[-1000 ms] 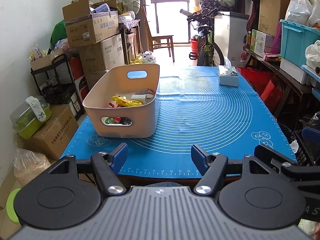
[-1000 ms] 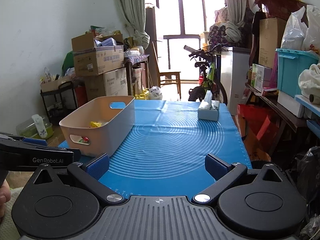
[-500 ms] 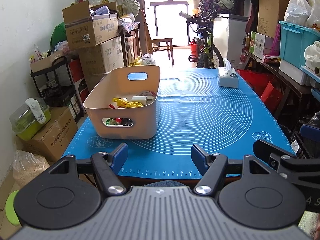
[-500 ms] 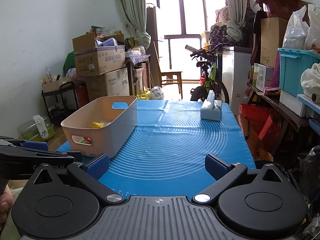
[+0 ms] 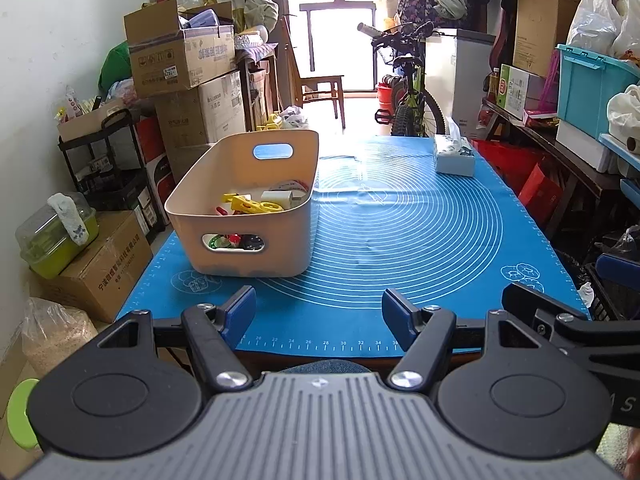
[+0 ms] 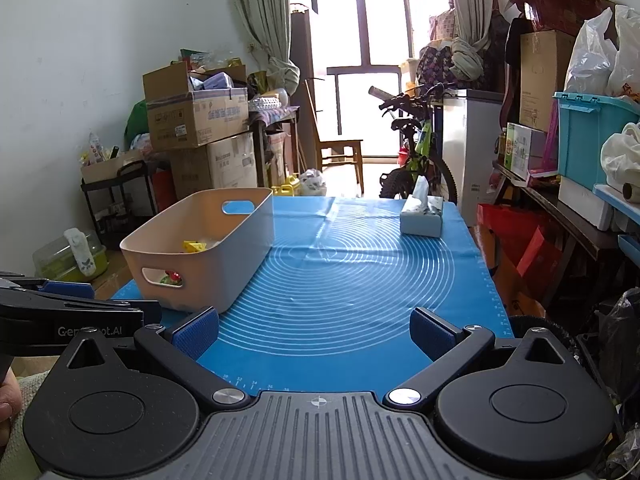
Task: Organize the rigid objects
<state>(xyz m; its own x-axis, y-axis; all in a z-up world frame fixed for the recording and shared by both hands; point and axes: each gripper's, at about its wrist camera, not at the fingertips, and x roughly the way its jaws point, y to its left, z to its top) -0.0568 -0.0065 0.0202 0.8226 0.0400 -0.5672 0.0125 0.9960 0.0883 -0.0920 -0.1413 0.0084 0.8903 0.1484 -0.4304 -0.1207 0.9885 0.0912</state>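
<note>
— Where's the bin?
— The beige bin (image 5: 244, 216), small toys (image 5: 250, 204) inside, sits on the blue mat (image 5: 400, 232), ahead-left of both jaw pairs.
— The jaws?
— Left gripper (image 5: 318, 308) and right gripper (image 6: 314, 330) both spread wide, nothing between them.

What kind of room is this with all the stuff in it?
Probably a room in a home used for storage: stacked cardboard boxes line the wall, a bicycle is parked by the window, and a table with a blue mat holds a beige bin.
</note>
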